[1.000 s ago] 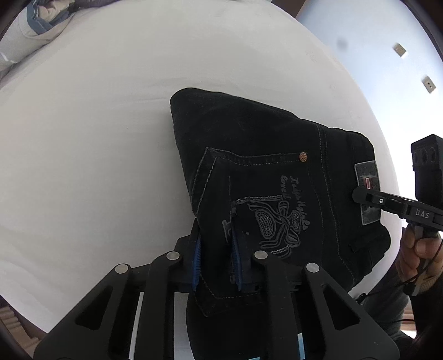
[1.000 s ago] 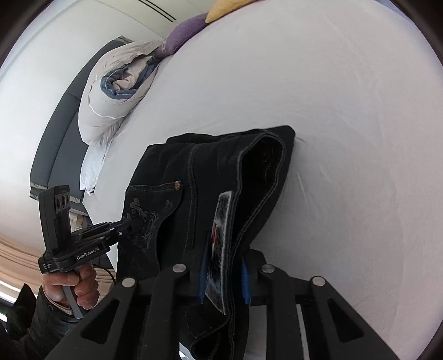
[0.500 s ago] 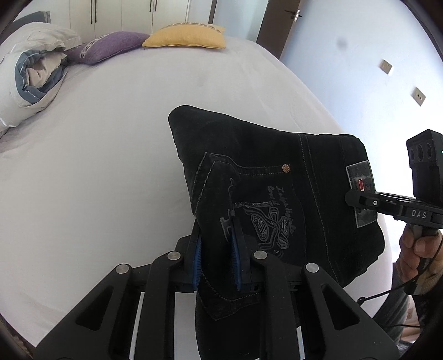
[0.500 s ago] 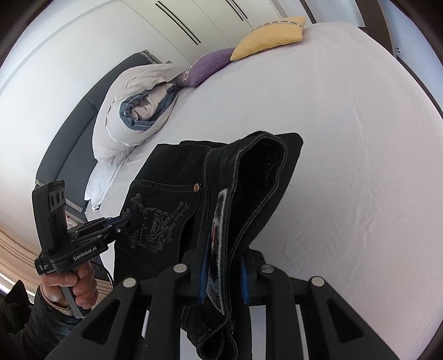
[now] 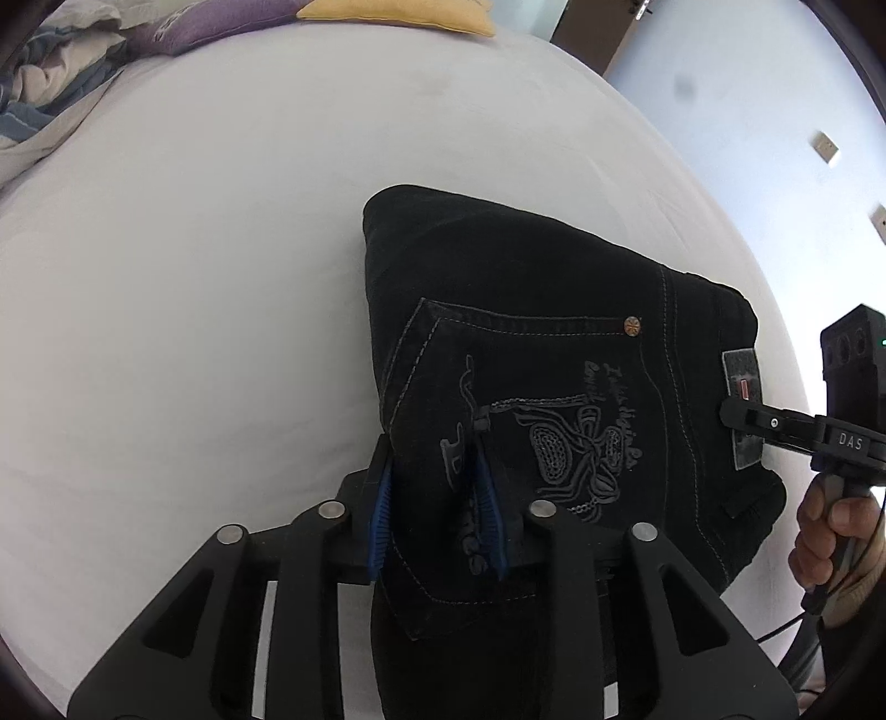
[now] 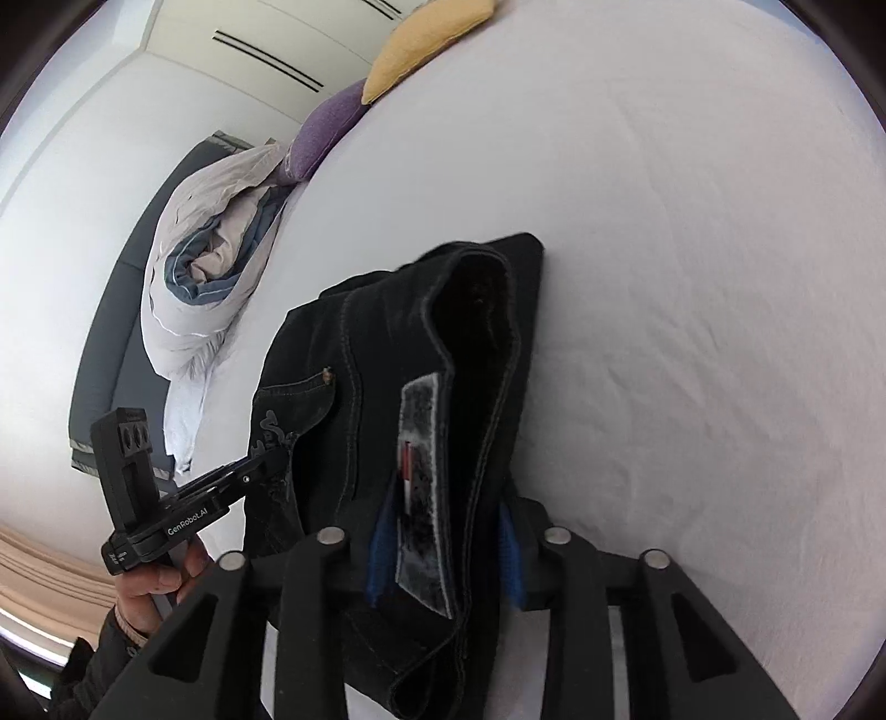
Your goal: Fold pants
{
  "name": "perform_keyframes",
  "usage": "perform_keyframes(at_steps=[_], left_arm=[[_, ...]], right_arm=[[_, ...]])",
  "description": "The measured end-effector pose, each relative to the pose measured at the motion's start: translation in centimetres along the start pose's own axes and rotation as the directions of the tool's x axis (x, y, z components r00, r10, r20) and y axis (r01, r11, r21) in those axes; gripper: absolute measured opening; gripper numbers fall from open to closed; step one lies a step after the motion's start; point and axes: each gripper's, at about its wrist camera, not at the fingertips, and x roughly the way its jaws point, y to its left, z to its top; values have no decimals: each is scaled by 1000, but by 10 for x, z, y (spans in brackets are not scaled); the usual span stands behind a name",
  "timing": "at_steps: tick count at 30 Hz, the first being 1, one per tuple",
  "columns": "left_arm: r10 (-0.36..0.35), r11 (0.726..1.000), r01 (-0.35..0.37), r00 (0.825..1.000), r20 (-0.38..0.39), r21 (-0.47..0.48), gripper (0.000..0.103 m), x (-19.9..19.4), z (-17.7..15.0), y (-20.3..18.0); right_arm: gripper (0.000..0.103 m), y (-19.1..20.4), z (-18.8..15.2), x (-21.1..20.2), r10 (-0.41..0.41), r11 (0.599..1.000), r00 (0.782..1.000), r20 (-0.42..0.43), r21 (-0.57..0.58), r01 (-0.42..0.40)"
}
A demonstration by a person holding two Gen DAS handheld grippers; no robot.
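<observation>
My left gripper [image 5: 437,509] is clenched on the black pants [image 5: 554,360] at the embroidered back pocket [image 5: 531,437], denim pinched between its 2 blue pads. My right gripper [image 6: 443,554] is clamped on the waistband, the grey label patch [image 6: 423,487] between its fingers. The folded pants extend ahead of both grippers, over the white bed [image 5: 194,277].

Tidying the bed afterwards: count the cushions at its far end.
2. A yellow cushion lies at the far edge of the bed, a purple cushion right beside it. The bundled duvet may hide more.
</observation>
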Motion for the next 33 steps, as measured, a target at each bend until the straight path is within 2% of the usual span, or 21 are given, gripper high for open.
perform_keyframes(at_steps=[1,3,6,9,11,12,14,15,16,17,18,19,21,22,24,25,27,29,31,32,33], left_arm=[[-10,1000,10,1000,8,-14,46,1,-1,4],[-20,998,21,999,26,-52,59,1,-2,16],[-29,995,33,998,51,-91,59,-11,-10,20],[64,997,-60,990,126,-38,61,-43,-9,10],[150,988,-156,963,225,6,70,-76,-21,-10],[205,974,-225,924,323,27,76,-105,-35,-31],[264,948,-316,843,469,34,90,-142,-56,-57],[298,929,-369,783,546,22,103,-163,-68,-72],[330,907,-422,704,629,-4,103,-185,-84,-87],[344,893,-450,644,684,-26,103,-202,-99,-100],[358,881,-470,596,719,-48,103,-222,-109,-122],[365,875,-480,570,736,-62,103,-238,-119,-133],[368,876,-475,551,749,-81,103,-262,-134,-150],[364,883,-460,549,753,-92,103,-278,-144,-153],[327,907,-412,566,757,-84,103,-302,-158,-163],[308,916,-393,570,762,-76,103,-317,-163,-165],[308,909,-413,568,763,-60,103,-338,-168,-172],[313,900,-434,568,761,-46,103,-358,-172,-176],[318,897,-439,578,751,-42,103,-375,-178,-177],[296,904,-428,593,748,-18,103,-380,-180,-179],[264,913,-407,622,737,17,103,-383,-180,-180]], right_arm=[[39,-7,-2,-1,38,999,999,10,12,-38],[41,-10,-4,-4,62,998,998,20,16,-63],[56,-6,-9,-20,24,1000,998,52,17,-25],[70,-4,-21,-52,-101,994,987,124,46,96],[71,7,-34,-77,-170,985,968,183,20,169],[71,17,-42,-91,-195,979,954,227,-10,202],[77,44,-61,-122,-245,955,910,336,-76,285],[80,60,-73,-138,-263,940,878,400,-100,327],[87,74,-83,-153,-269,926,843,466,-115,359],[99,87,-94,-167,-265,916,806,529,-123,382],[103,100,-105,-181,-259,906,764,590,-125,403],[103,115,-116,-196,-246,895,715,654,-131,427],[103,139,-129,-216,-223,870,664,713,-162,466],[103,152,-135,-226,-217,852,637,740,-175,493],[103,171,-144,-244,-215,825,596,774,-183,534],[103,179,-146,-253,-199,818,585,786,-196,541],[103,196,-157,-269,-172,805,563,808,-214,554],[103,208,-166,-281,-150,795,557,817,-235,559],[103,216,-173,-290,-129,789,566,814,-261,555],[103,218,-175,-293,-124,787,571,812,-270,554],[103,221,-179,-296,-123,786,570,812,-271,556]])
